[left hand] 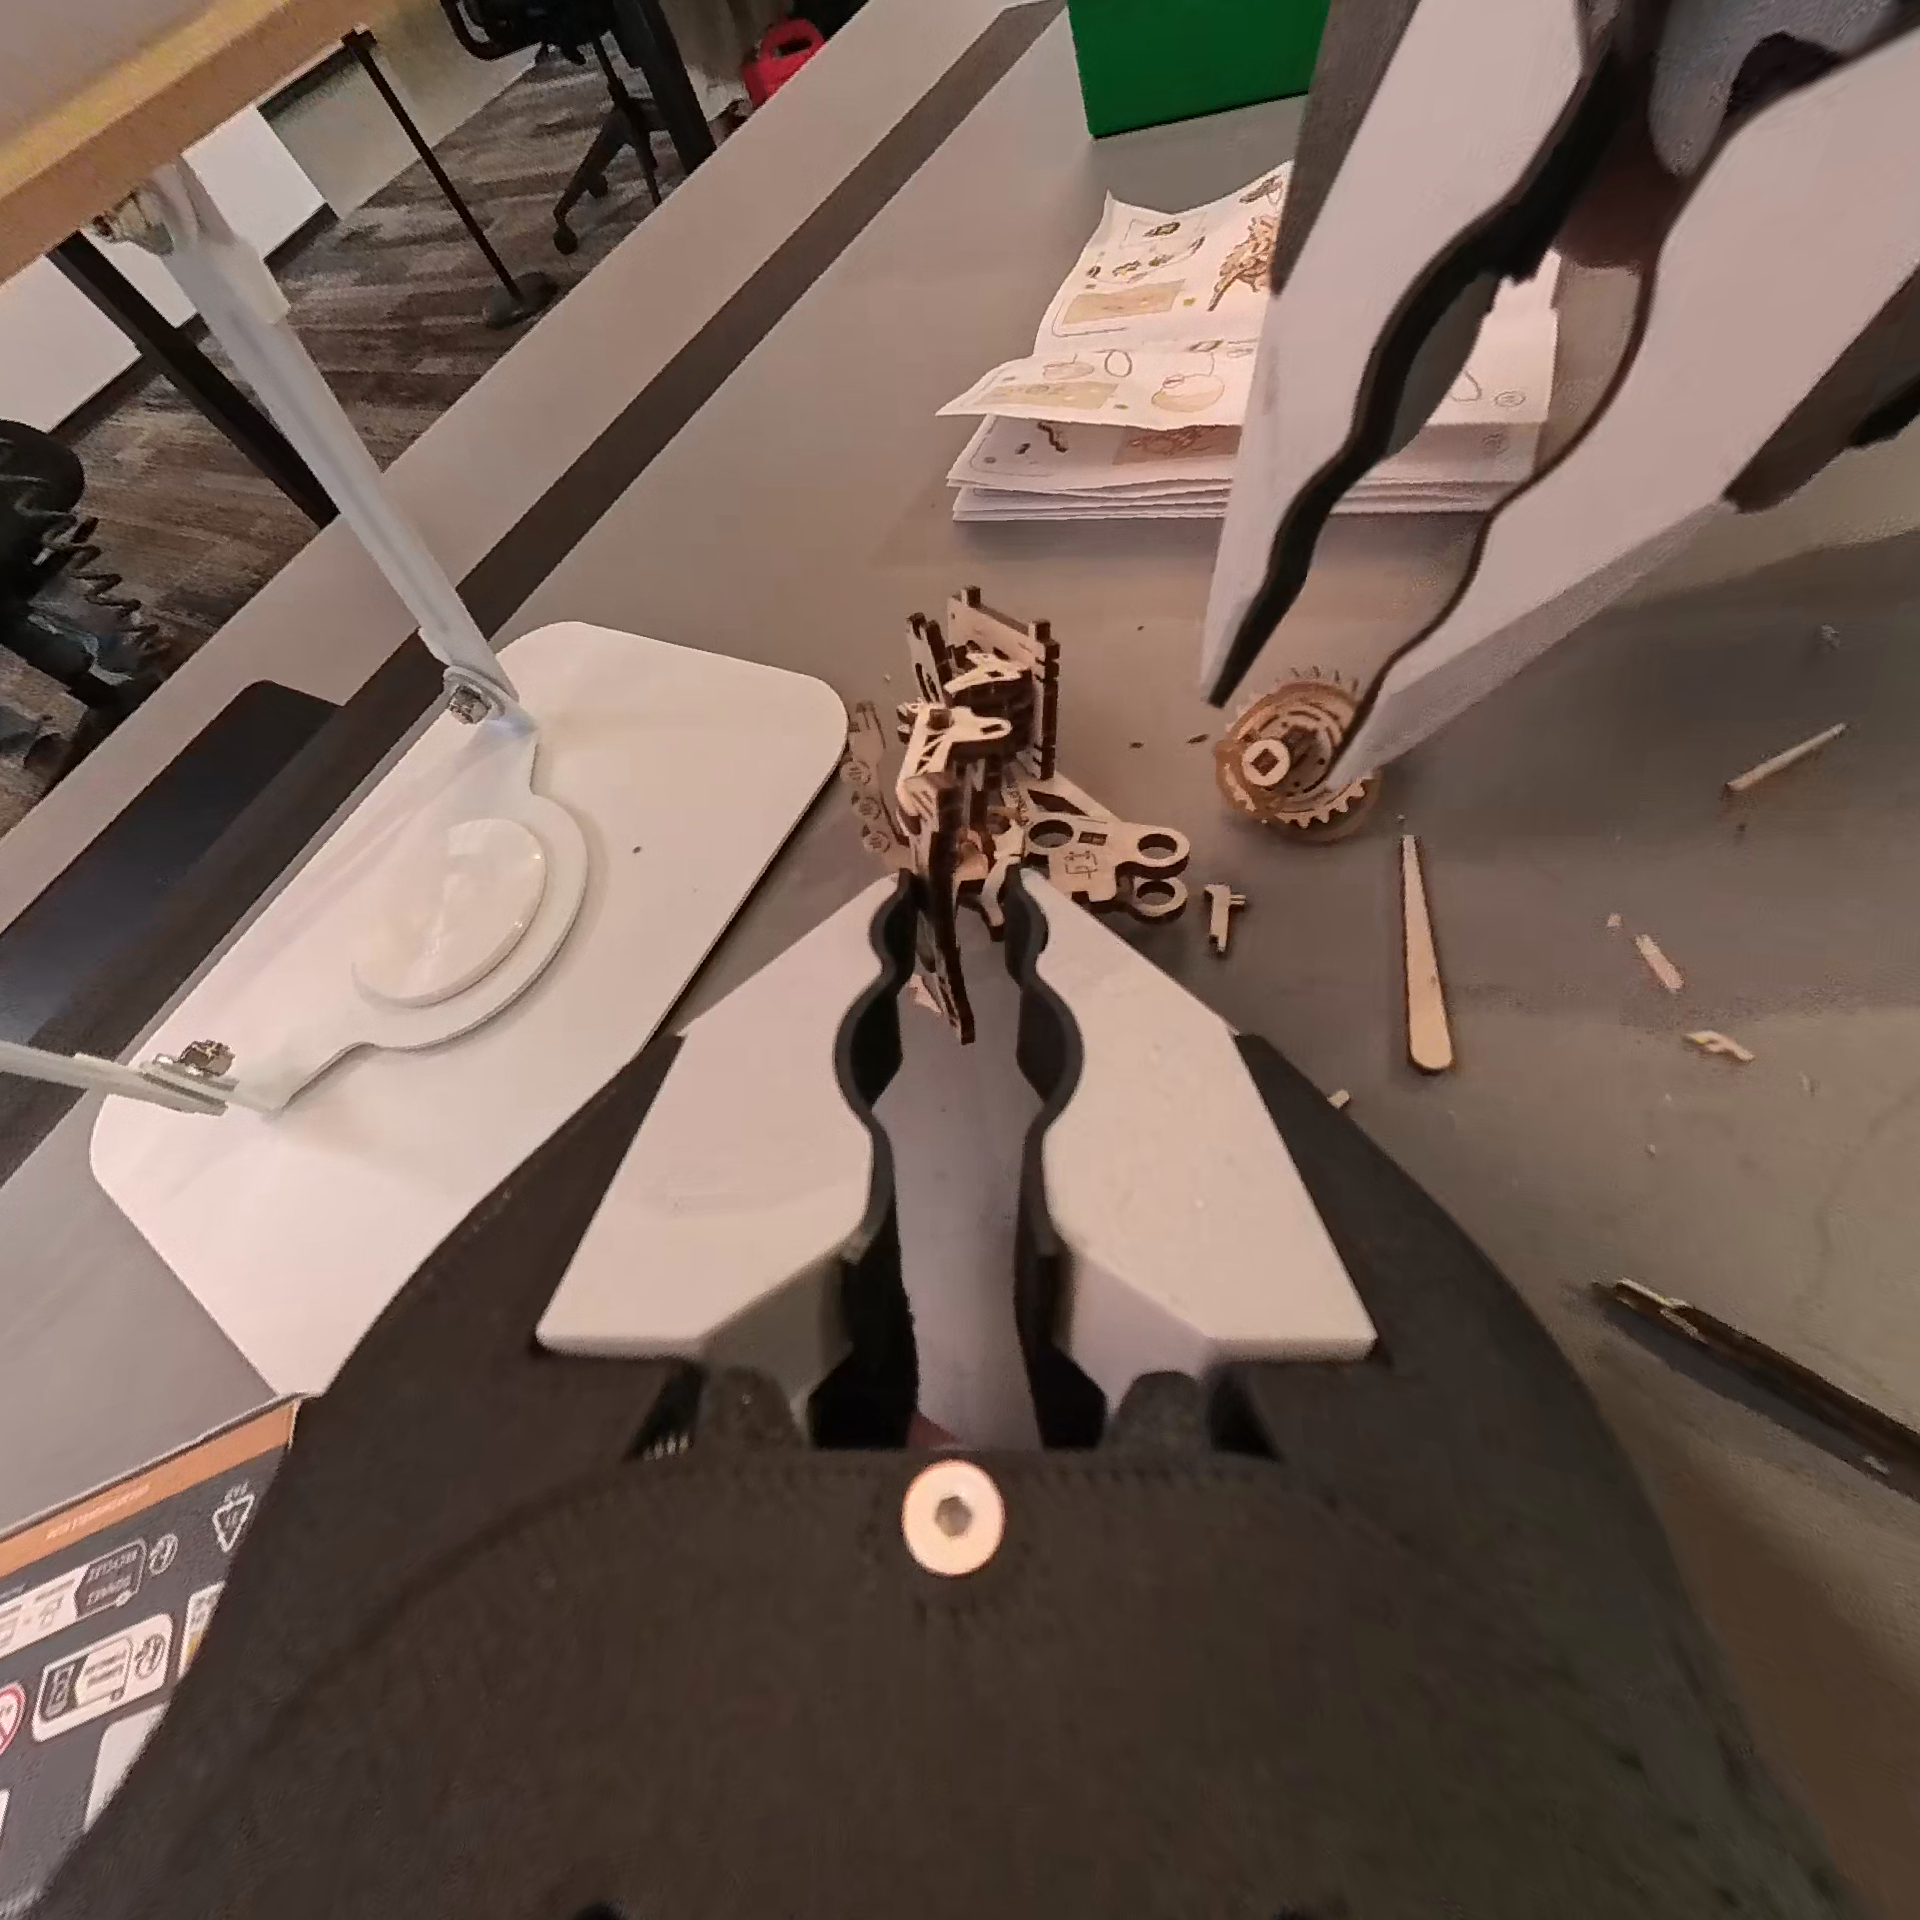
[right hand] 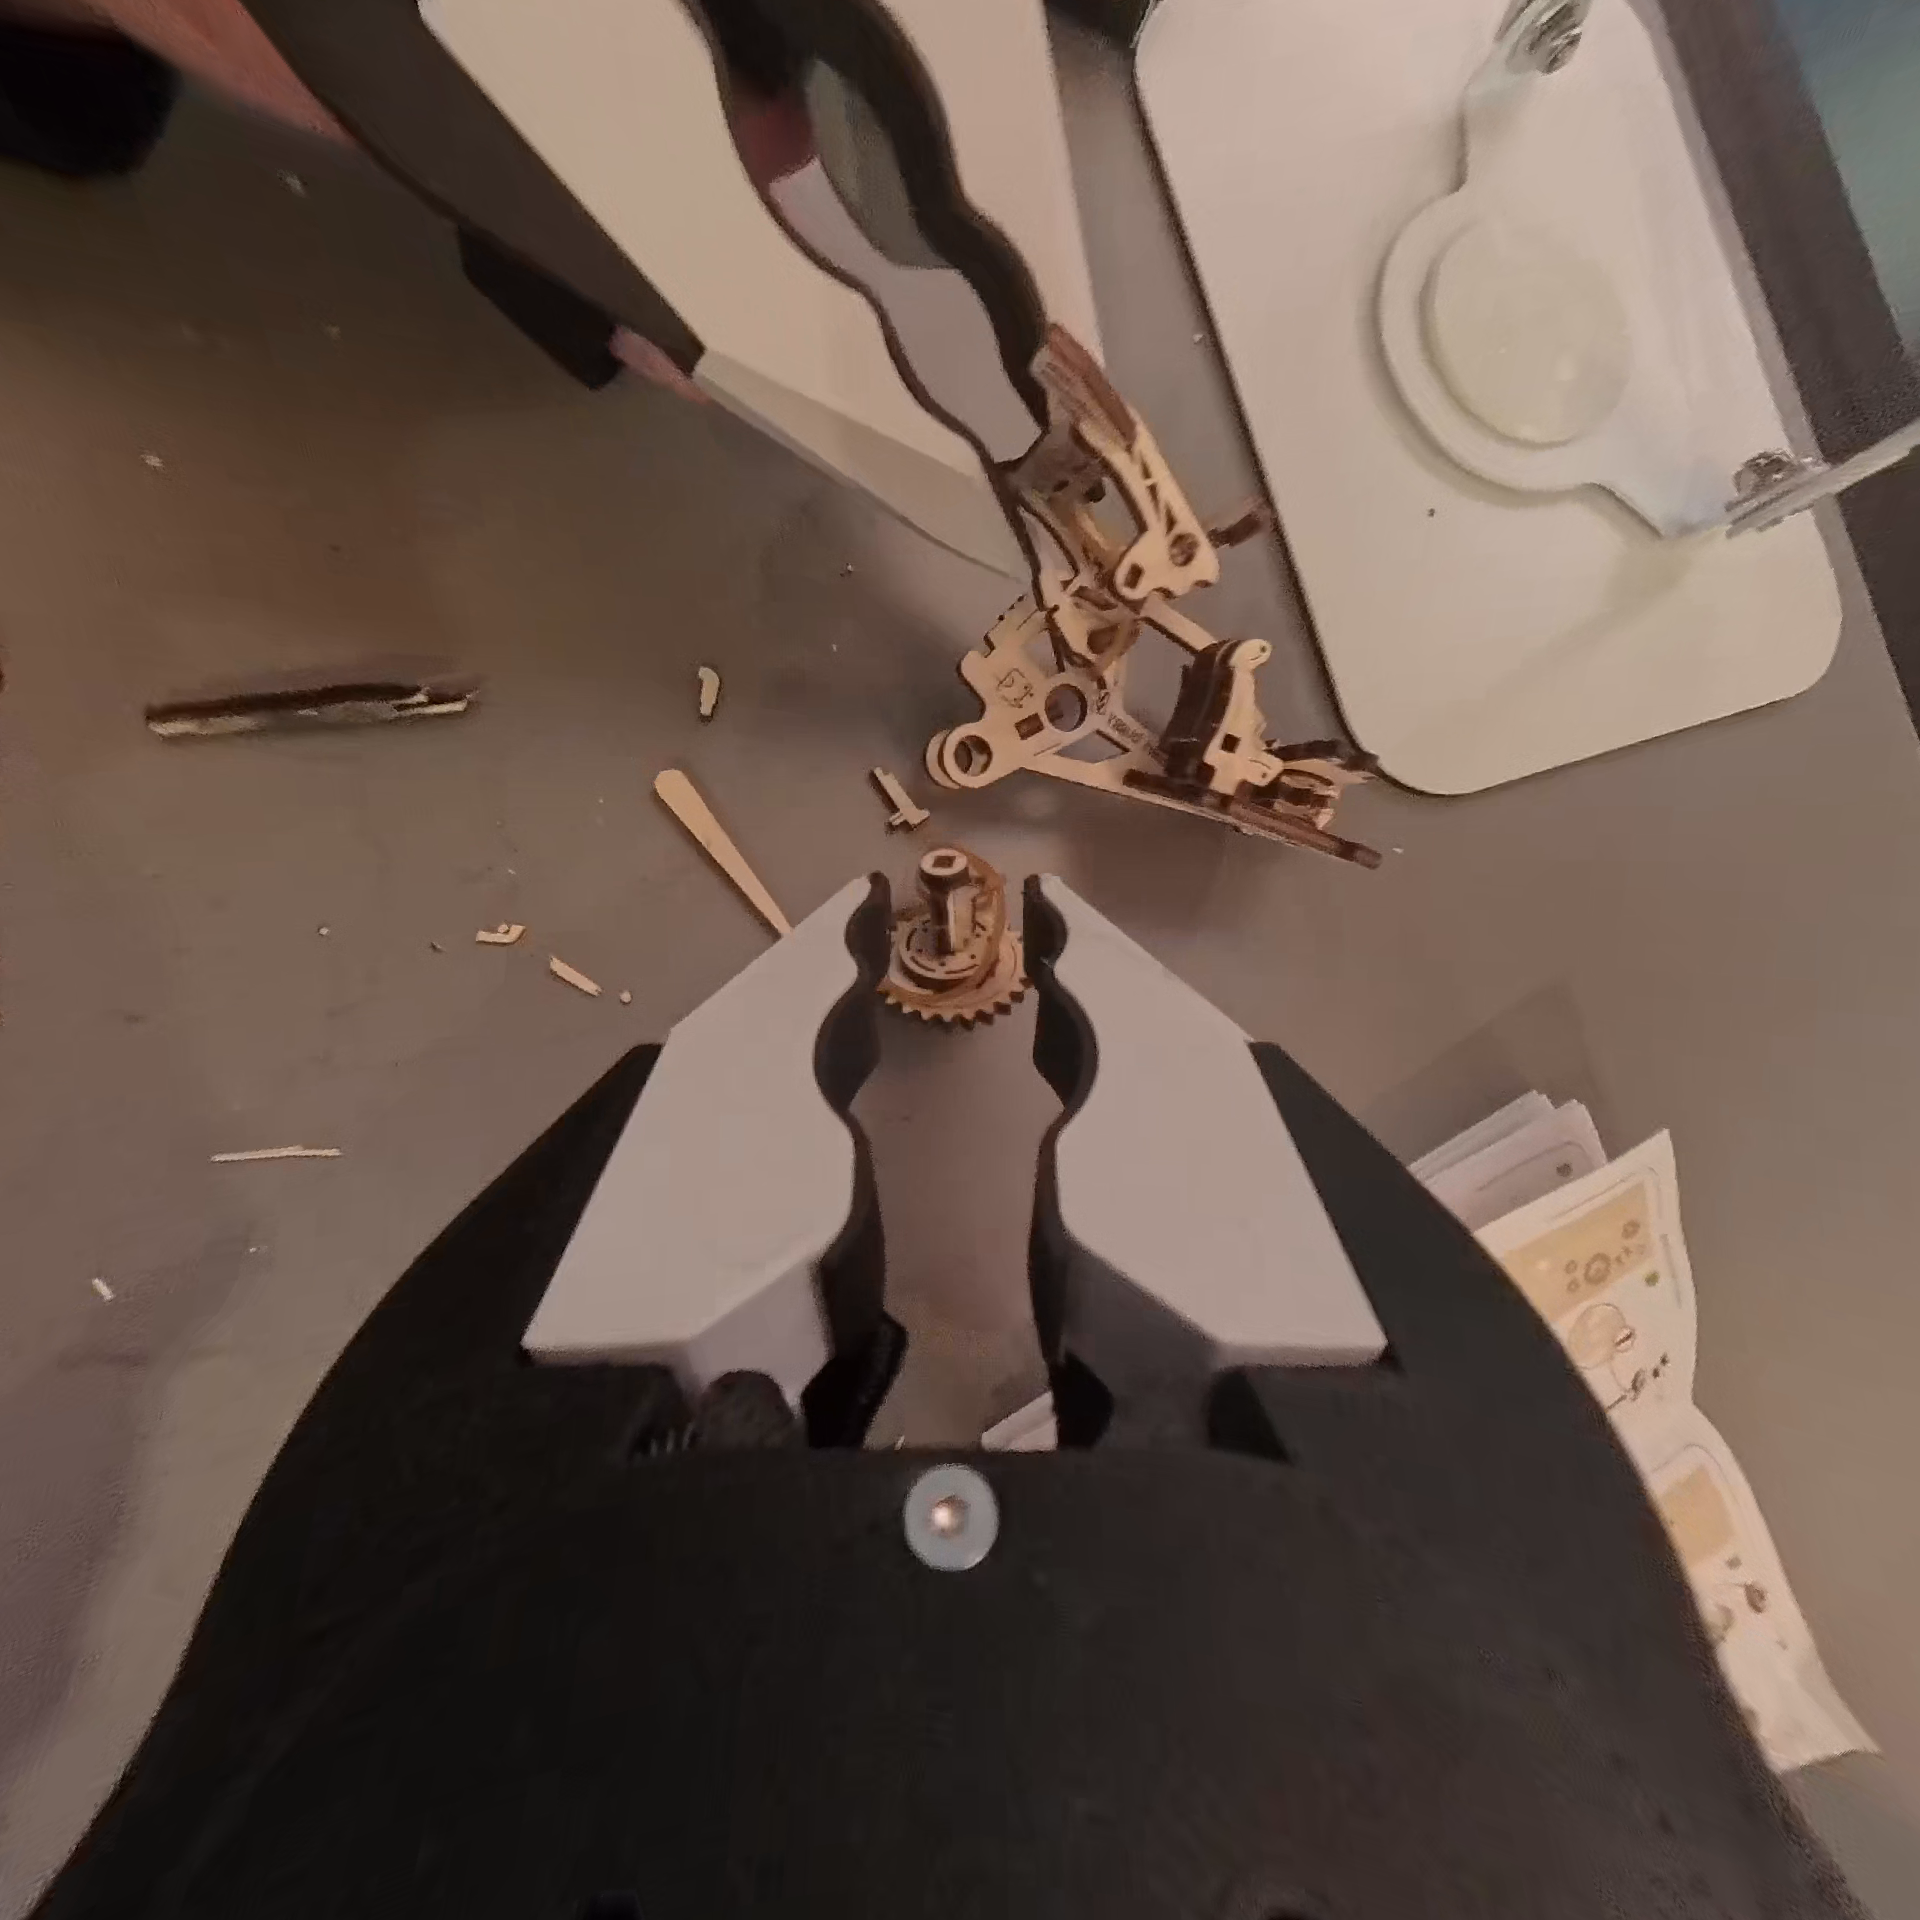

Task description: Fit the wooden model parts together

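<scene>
While wood scraps [right hand: 574, 975] litter the grey table [right hand: 312, 499], left tool [left hand: 961, 894] grips the wooden frame [left hand: 956, 790]; right tool [right hand: 951, 888] released.

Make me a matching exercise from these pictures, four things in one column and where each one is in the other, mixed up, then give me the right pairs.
Things:
1. Wooden frame assembly
2. Gear wheel on a shaft
3. Instruction sheets
4. Long tapered wooden stick

Places:
A. Stacked on the table next to a green box
B. Lying flat and alone on the grey table
C. Gripped at its edge by the left claw
D. Standing between the open fingers of the right claw

Pairs: 1-C, 2-D, 3-A, 4-B
</scene>
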### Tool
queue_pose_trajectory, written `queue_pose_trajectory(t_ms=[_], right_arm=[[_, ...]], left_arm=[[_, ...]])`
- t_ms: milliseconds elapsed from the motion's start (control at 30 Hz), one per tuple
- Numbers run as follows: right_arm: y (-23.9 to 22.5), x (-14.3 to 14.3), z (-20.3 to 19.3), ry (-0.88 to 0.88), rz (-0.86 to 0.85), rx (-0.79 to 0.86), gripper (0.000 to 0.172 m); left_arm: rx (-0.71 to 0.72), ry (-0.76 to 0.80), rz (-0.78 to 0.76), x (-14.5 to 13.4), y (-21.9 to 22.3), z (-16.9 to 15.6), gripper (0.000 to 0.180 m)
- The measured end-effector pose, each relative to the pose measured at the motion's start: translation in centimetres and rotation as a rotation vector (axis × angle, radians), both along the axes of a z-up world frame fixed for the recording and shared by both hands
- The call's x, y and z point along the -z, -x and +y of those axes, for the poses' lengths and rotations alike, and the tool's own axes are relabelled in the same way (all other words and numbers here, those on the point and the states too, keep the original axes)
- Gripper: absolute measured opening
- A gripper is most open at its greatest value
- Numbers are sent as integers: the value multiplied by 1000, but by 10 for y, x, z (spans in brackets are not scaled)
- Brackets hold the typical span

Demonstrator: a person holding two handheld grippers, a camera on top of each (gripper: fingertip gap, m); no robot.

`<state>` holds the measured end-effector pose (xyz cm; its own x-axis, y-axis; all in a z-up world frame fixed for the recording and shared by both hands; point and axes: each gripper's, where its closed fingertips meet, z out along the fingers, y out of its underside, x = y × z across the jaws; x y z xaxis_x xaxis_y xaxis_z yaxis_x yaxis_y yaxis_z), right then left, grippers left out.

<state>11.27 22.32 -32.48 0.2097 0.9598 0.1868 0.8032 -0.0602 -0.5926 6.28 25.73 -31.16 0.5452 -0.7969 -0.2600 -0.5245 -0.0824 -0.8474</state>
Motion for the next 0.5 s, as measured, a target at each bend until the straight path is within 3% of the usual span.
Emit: queue_pose_trajectory(t_ms=[200, 500], right_arm=[[3, 12, 9, -69, -73, 4, 8], [20, -38, 23, 136, 448, 116, 8]], left_arm=[[2, 1, 4, 1, 0, -1, 13], [-2, 39, -4, 3, 0, -1, 14]])
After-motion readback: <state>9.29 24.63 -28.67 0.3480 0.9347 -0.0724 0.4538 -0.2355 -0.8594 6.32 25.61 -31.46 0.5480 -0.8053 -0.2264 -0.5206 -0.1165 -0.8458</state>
